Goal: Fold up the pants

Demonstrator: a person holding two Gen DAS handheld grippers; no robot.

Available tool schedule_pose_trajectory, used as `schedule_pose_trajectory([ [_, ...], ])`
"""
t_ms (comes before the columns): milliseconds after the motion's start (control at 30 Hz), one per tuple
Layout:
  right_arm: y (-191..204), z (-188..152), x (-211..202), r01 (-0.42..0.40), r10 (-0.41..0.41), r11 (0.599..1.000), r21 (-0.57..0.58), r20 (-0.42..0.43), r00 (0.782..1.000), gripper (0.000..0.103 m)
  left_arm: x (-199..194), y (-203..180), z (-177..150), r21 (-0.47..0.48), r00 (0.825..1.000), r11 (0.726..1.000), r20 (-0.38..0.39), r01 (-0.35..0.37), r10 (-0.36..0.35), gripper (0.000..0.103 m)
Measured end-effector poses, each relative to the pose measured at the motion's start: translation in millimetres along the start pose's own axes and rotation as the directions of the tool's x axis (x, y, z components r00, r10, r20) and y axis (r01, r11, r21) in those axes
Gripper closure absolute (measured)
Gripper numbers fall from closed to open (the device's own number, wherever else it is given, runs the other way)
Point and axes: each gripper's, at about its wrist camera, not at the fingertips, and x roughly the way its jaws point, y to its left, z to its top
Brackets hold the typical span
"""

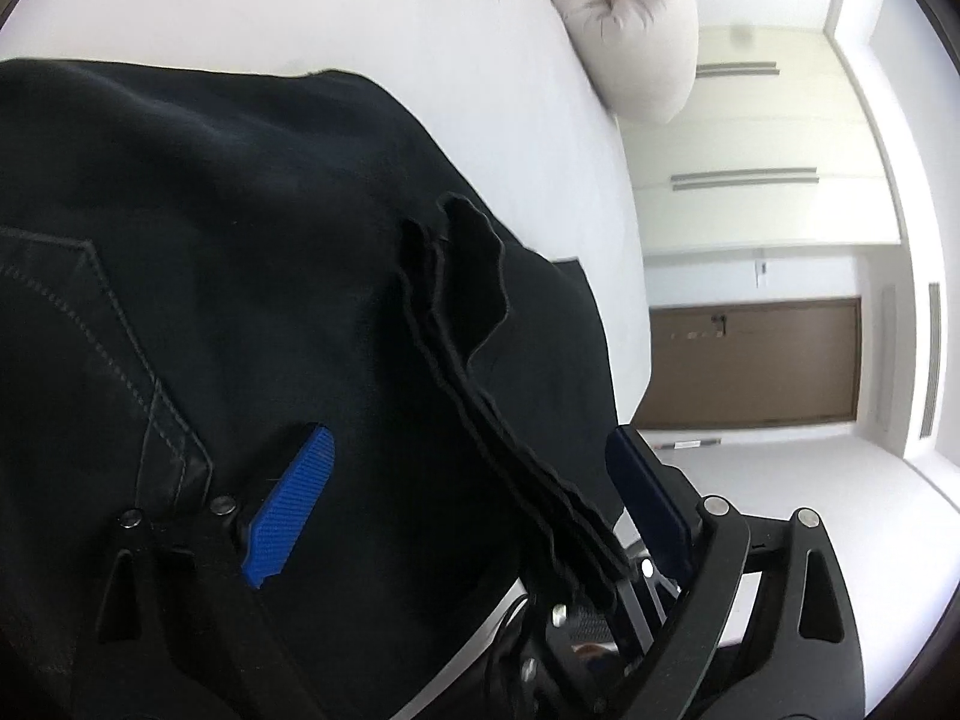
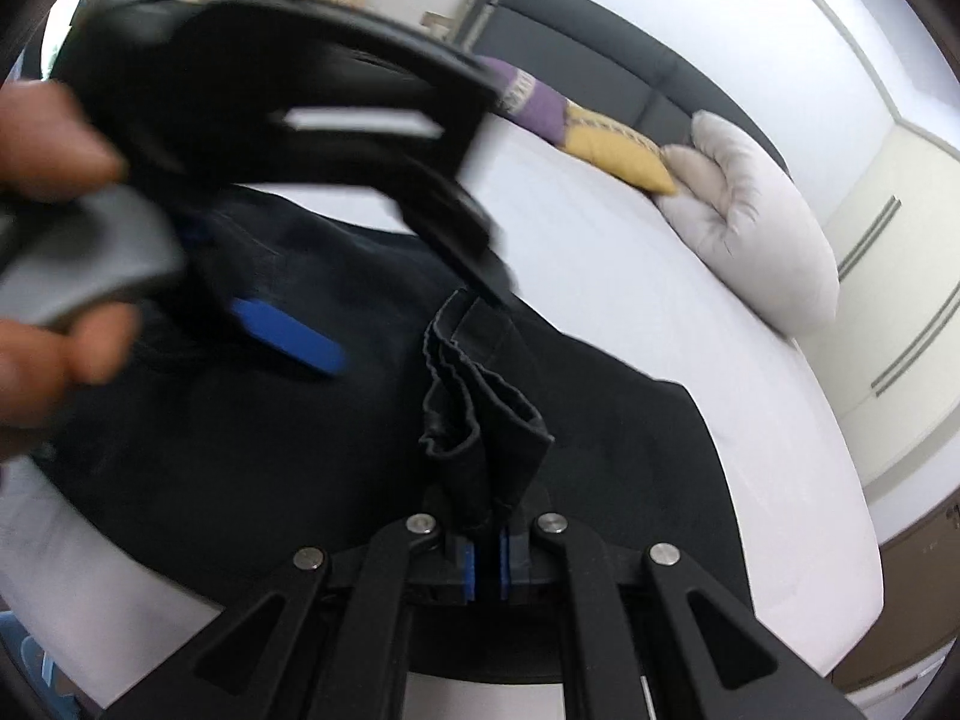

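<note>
The black pants [image 2: 300, 450] lie spread on the white bed [image 2: 690, 312], a bunched hem edge lifted off them. The right tool [image 2: 487, 564] is clamped on that bunch, likely to carry it over for a fold. The left tool [image 1: 474, 492] is spread wide with the gathered edge running between its fingers, gripping nothing. Pillows [image 2: 750, 210] sit far right.

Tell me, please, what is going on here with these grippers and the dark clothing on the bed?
A person is folding black pants on a white bed with two handheld grippers. The right gripper is shut on a bunched edge of the fabric. The left gripper is open, its blue fingers either side of the same bunched edge, not clamping it. A pale pillow lies further up the bed.
</note>
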Motion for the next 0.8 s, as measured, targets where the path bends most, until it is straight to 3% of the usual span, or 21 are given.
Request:
schedule_pose_trajectory([
  [100, 20.2, 6.1, -3.8, -0.018, 0.02, 0.998, -0.061, 0.023, 1.0, 0.097, -1.1, -1.0, 7.6, 0.011, 1.0, 1.0, -0.023, -0.016, 0.017, 0.015],
  [133, 26.9, 8.7, -5.4, -0.023, 0.026, 0.996, -0.085, 0.028, 0.999, 0.097, -3.2, -2.5, 9.9, 0.027, 0.999, 0.999, -0.024, -0.033, 0.033, 0.029],
  [167, 32.5, 11.3, -6.5, -0.028, 0.032, 0.994, -0.105, 0.03, 0.999, 0.097, -5.1, -3.3, 11.7, 0.039, 0.999, 0.998, -0.026, -0.04, 0.041, 0.054],
  [200, 37.6, 13.7, -6.9, -0.033, 0.037, 0.992, -0.121, 0.032, 0.999, 0.097, -6.0, -5.0, 12.4, 0.043, 0.998, 0.998, -0.027, -0.052, 0.053, 0.066],
  [233, 41.9, 15.6, -6.7, -0.037, 0.041, 0.99, -0.136, 0.03, 0.999, 0.096, -8.3, -4.1, 13.5, 0.044, 0.997, 0.997, -0.024, -0.067, 0.068, 0.075],
  [333, 49.3, 19.2, -9.2, -0.044, 0.049, 0.985, -0.166, 0.026, 0.998, 0.095, -15.5, -0.7, 14.3, 0.068, 0.994, 0.992, -0.006, -0.111, 0.112, 0.088],
  [600, 64.4, 27.6, -4.1, -0.076, 0.076, 0.975, -0.208, -0.007, 0.997, 0.095, -21.8, 9.9, 10.8, 0.095, 0.978, 0.973, 0.029, -0.209, 0.208, 0.09],
  [733, 63.9, 23.6, 25.3, -0.137, 0.12, 0.974, -0.181, -0.102, 0.988, 0.087, -13.7, 18.7, 12.2, 0.112, 0.971, 0.964, 0.042, -0.24, 0.236, 0.09],
  [800, 62.4, 22.3, 22.8, -0.128, 0.114, 0.976, -0.174, -0.087, 0.99, 0.08, -17.9, 16.4, 9.8, 0.121, 0.967, 0.96, 0.053, -0.254, 0.249, 0.09],
])
